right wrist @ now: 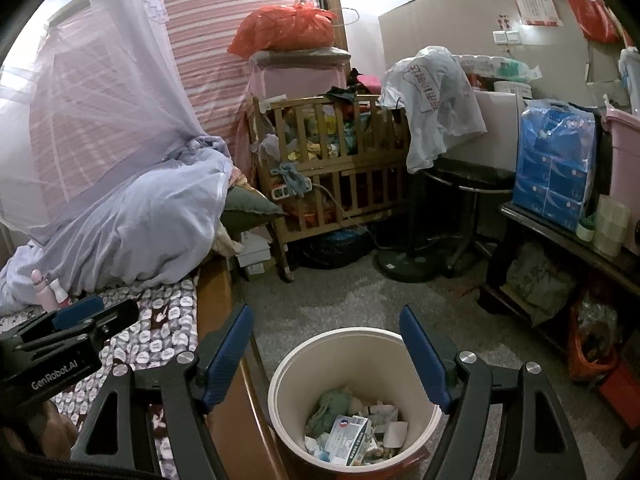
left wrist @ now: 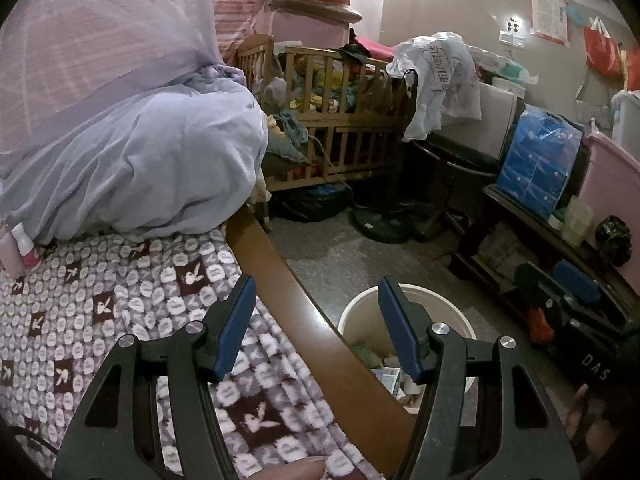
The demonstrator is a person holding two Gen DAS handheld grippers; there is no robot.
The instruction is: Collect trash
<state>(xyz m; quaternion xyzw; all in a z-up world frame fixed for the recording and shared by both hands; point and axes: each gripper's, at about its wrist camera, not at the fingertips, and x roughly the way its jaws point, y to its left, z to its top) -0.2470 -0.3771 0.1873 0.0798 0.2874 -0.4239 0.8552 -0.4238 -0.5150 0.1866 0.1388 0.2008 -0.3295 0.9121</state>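
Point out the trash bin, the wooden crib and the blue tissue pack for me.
trash bin [right wrist: 288, 376]: right wrist view, inner wall.
wooden crib [right wrist: 340, 168]: right wrist view, front middle rail.
blue tissue pack [right wrist: 554, 160]: right wrist view, front face.

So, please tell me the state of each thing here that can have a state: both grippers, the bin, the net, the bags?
left gripper: open, nothing between its fingers
right gripper: open, empty, above the bin
trash bin: upright, no lid, partly filled with trash
mosquito net: bunched up on the bed
red bag: tied shut, on top of the stack
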